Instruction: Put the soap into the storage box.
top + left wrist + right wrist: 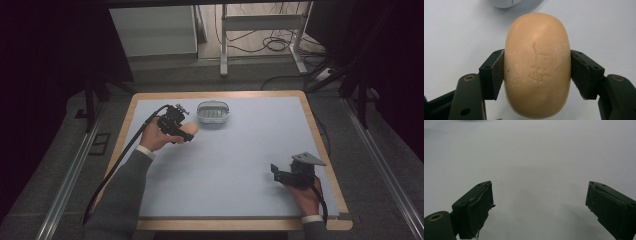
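Our left tongs (537, 72) are clamped on the sides of a tan oval soap (537, 65), its stamped face toward the camera, and in the high view we hold that soap (190, 131) over the blue-grey mat (235, 165), just beside and short of a pale dish (213, 113) that sits near the far edge. Our right tongs (539, 202) rest near the mat's near right corner with jaws spread wide on nothing, well apart from soap and dish.

Dark curtains (45, 75) flank grey floor (165, 75), cables (270, 42) behind.
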{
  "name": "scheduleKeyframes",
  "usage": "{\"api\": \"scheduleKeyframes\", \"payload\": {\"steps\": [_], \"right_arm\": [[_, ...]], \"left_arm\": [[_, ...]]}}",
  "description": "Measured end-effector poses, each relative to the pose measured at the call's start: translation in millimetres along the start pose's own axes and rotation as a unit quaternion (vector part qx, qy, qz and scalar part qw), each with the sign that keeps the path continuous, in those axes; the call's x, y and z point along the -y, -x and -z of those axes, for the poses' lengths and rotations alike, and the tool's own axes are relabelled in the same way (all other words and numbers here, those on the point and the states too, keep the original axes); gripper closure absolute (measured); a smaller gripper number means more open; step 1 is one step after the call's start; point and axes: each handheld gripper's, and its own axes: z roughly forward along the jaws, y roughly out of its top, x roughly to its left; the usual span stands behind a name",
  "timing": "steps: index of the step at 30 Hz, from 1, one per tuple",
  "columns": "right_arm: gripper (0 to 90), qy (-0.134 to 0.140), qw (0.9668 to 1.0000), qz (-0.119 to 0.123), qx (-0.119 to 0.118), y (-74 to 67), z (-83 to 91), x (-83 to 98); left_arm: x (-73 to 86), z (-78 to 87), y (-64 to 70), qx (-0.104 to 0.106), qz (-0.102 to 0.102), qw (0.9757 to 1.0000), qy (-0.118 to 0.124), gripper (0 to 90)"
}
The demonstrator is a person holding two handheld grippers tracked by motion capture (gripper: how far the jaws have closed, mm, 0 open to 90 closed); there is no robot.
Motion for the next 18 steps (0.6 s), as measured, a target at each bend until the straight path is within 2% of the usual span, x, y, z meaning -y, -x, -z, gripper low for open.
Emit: {"api": "scheduleKeyframes", "payload": {"steps": [18], "right_arm": [[7.6, 0.0, 1.0, 0.0, 0.001, 0.0, 0.0, 0.0]], "left_arm": [[-18.5, -12.3, -7.7, 0.002, -0.008, 0.9999, -0.006, 33.0]]}}
